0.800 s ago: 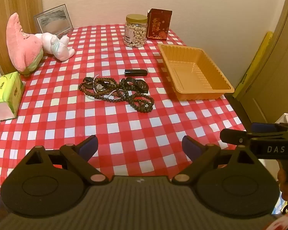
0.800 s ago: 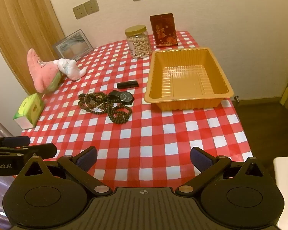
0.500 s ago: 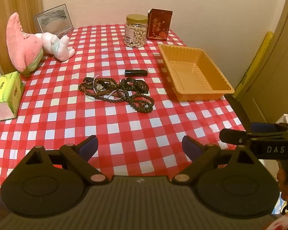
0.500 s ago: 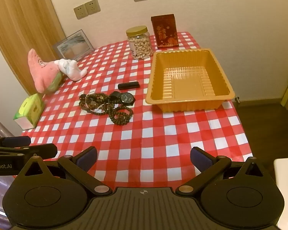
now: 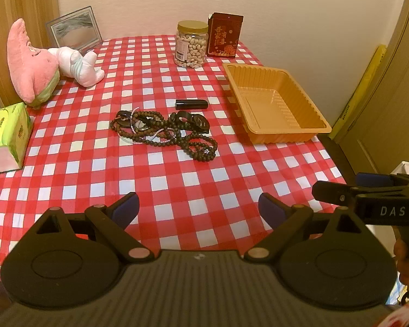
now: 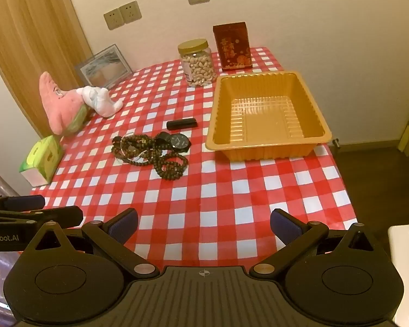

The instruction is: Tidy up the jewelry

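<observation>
I am holding my left gripper [image 5: 198,209] and right gripper [image 6: 203,224] wide apart, nothing between the jaws, both hovering over the near table edge. The tangled bead necklaces [image 5: 163,133] and wristwatch [image 6: 178,141] are lying left of the empty orange tray [image 6: 270,147], the black tube [image 5: 191,104] just behind them.

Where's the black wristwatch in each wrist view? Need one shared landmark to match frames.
Left wrist: wristwatch just above centre, at the bead pile's right end.
Right wrist: wristwatch left of centre, beside the orange tray's left wall.
Shared landmark: black tube just behind it.
</observation>
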The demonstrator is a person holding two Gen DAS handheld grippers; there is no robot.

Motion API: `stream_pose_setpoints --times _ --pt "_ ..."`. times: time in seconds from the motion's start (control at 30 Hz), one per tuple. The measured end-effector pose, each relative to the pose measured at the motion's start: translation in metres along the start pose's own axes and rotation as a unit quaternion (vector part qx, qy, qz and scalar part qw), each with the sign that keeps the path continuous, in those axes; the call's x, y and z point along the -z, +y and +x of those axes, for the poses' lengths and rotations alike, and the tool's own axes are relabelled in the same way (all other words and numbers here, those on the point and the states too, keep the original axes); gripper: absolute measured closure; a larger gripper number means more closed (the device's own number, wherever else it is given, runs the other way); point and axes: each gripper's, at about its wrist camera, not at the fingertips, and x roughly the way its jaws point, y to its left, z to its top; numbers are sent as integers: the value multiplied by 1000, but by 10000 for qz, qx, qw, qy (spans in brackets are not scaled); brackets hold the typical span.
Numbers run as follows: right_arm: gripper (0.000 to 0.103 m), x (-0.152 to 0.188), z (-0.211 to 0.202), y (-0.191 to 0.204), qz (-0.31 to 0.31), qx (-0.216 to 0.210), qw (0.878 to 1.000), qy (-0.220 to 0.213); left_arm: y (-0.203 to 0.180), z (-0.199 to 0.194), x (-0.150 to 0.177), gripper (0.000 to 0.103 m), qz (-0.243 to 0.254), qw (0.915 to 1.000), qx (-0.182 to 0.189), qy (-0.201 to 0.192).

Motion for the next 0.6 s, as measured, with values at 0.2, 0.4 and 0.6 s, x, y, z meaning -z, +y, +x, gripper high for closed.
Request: stream_pose_setpoints --times 0.2,0.4,0.6 --pt "0 -2 -2 0 -4 -3 10000 -7 0 0 0 10 -3 10000 3 -1" --pt "0 -2 -1 1 -4 4 10000 -16 0 0 0 10 -3 10000 9 -6" --pt "0 -2 -2 -1 -10 0 10000 -19 0 0 0 10 -7 10000 6 -4"
